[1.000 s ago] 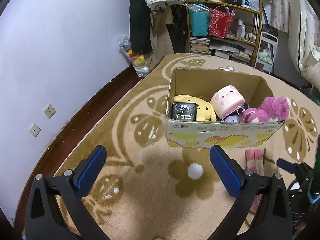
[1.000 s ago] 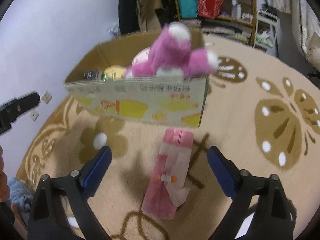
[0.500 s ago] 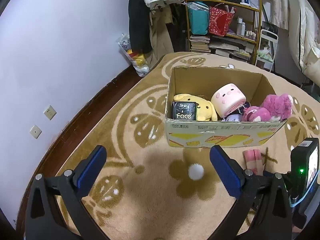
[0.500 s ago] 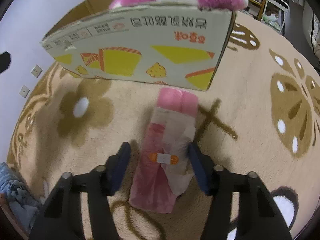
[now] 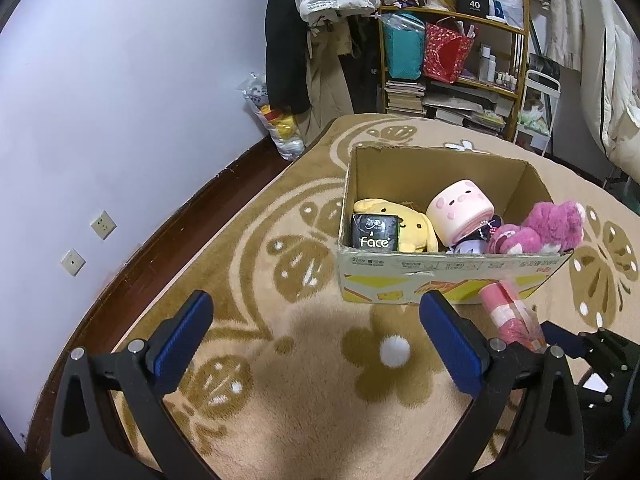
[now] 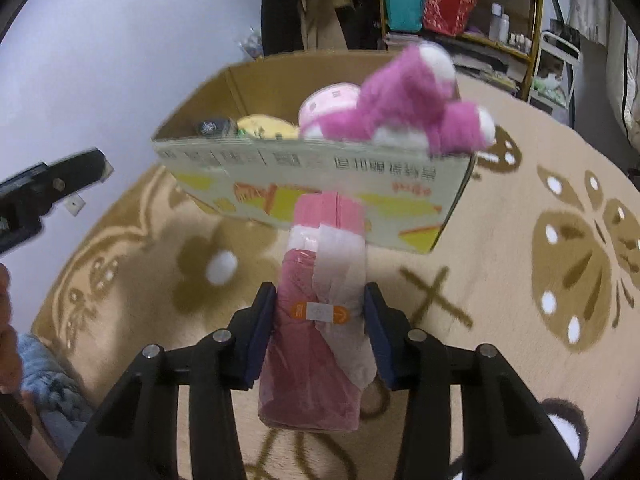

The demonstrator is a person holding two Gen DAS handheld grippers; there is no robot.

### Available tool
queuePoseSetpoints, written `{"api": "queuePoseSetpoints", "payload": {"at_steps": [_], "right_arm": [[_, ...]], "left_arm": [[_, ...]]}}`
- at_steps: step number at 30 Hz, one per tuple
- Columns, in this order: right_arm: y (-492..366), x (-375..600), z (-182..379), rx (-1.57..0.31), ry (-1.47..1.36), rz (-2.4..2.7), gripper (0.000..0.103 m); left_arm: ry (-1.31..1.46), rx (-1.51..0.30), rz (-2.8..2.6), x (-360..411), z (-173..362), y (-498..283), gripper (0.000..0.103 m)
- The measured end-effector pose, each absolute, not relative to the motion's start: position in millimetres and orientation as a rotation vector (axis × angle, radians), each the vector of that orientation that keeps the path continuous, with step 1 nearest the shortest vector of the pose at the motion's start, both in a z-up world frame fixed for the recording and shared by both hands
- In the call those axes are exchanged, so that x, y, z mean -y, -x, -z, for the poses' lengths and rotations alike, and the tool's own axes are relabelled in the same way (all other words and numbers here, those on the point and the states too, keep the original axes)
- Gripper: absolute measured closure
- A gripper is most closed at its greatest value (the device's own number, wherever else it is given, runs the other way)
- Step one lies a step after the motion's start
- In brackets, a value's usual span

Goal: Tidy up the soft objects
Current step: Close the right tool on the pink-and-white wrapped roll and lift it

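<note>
Right wrist view: my right hand-held gripper (image 6: pixel 320 312) just clamped the pink plastic-wrapped soft roll (image 6: pixel 320 320); open cardboard box (image 6: pixel 316 196) next.

The fluffy magenta plush bear (image 6: pixel 416 108) is motion-blurred in the right wrist view; the open cardboard box's (image 5: pixel 448 280) front wall hides its lower contents.

A lived-in room of a home, likely a bedroom. Under the grippers lies a plush beige carpet (image 5: pixel 280 420) with brown flower patterns. Ahead stands a cardboard box (image 5: pixel 440 276) of soft toys; beyond it, a cluttered wooden shelf (image 5: pixel 516 64) with books, bottles and gift bags, hanging coats (image 5: pixel 284 40), and white bedding (image 5: pixel 616 80) far right.
</note>
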State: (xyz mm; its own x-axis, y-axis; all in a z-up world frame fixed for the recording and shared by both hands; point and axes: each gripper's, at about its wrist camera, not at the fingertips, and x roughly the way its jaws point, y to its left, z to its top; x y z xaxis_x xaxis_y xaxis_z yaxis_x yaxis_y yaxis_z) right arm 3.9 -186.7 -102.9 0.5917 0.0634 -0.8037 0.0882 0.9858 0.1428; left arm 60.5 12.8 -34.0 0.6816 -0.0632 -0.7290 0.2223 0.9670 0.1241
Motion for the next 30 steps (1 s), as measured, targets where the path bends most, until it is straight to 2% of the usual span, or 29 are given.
{"api": "queuePoseSetpoints", "payload": {"at_steps": [6,8,9,10,16,20,22,26,27,28,29,30], "right_arm": [[-3.3,181.6,88.8,-0.903,-0.184,0.002,0.059],[-1.6,179.5,85.3,-0.896,-0.183,-0.009,0.064],[-0.1,178.7,83.2,-0.889,-0.184,-0.025,0.094],[0.7,177.1,79.7,-0.883,-0.162,-0.002,0.103],[2.6,176.4,71.7,-0.857,-0.161,-0.021,0.103],[-3.3,180.5,84.8,-0.921,-0.190,-0.019,0.102],[-3.5,184.0,90.2,-0.942,-0.211,-0.014,0.096],[-4.8,182.5,95.9,-0.942,-0.180,0.002,0.094],[-5.8,183.3,98.3,-0.947,-0.183,0.005,0.087],[-6.9,185.2,102.1,-0.960,-0.195,0.009,0.071],[-7.8,188.0,106.2,-0.973,-0.211,0.013,0.061],[-8.4,191.0,109.9,-0.979,-0.226,0.018,0.048]], "left_arm": [[-0.213,-0.802,0.158,-13.6,32.9,-61.3,0.001],[-0.212,-0.798,0.157,-13.9,32.1,-61.4,0.001],[-0.213,-0.796,0.156,-13.9,31.5,-61.3,0.001],[-0.214,-0.794,0.154,-14.1,31.2,-61.4,0.001],[-0.200,-0.794,0.152,-16.4,29.7,-62.9,0.001],[-0.198,-0.794,0.153,-16.8,29.6,-62.2,0.001],[-0.198,-0.792,0.150,-16.8,29.6,-62.0,0.001],[-0.199,-0.797,0.152,-16.9,29.6,-62.3,0.001],[-0.200,-0.797,0.154,-17.1,29.4,-62.3,0.001],[-0.200,-0.798,0.155,-16.8,29.6,-62.6,0.001],[-0.202,-0.798,0.155,-16.7,29.5,-62.7,0.001],[-0.205,-0.797,0.155,-16.5,29.6,-62.4,0.001]]}}
